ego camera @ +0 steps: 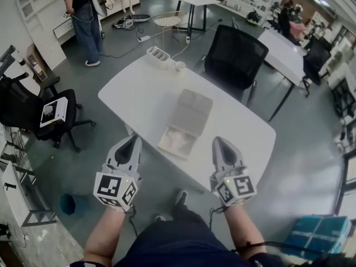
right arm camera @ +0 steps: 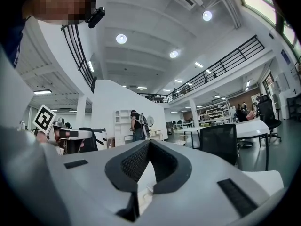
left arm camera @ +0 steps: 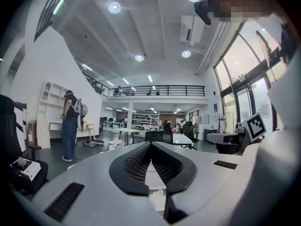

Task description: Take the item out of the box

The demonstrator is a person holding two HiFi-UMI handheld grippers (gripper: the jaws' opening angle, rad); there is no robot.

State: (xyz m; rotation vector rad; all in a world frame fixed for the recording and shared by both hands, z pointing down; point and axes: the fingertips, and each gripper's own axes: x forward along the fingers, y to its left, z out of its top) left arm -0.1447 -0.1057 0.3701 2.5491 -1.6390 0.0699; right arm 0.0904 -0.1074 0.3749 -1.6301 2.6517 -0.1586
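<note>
A pale cardboard box (ego camera: 192,109) lies open on the white table (ego camera: 139,93), its lid folded back toward the far side. In its near half rests a white crumpled item (ego camera: 178,139). My left gripper (ego camera: 133,140) hovers at the table's near edge, just left of the box, shut and empty. My right gripper (ego camera: 218,141) hangs to the right of the box, also shut with nothing in it. In the left gripper view the left gripper (left arm camera: 150,145) has its tips together, and the white item (left arm camera: 157,197) shows through the gap behind them. The right gripper (right arm camera: 149,142) shows touching tips too.
A white rack (ego camera: 158,57) and a cup (ego camera: 180,67) stand at the table's far end. A black office chair (ego camera: 236,57) is behind the table, another chair (ego camera: 28,113) at left. A person (ego camera: 83,15) stands far left. A blue bin (ego camera: 68,203) sits on the floor.
</note>
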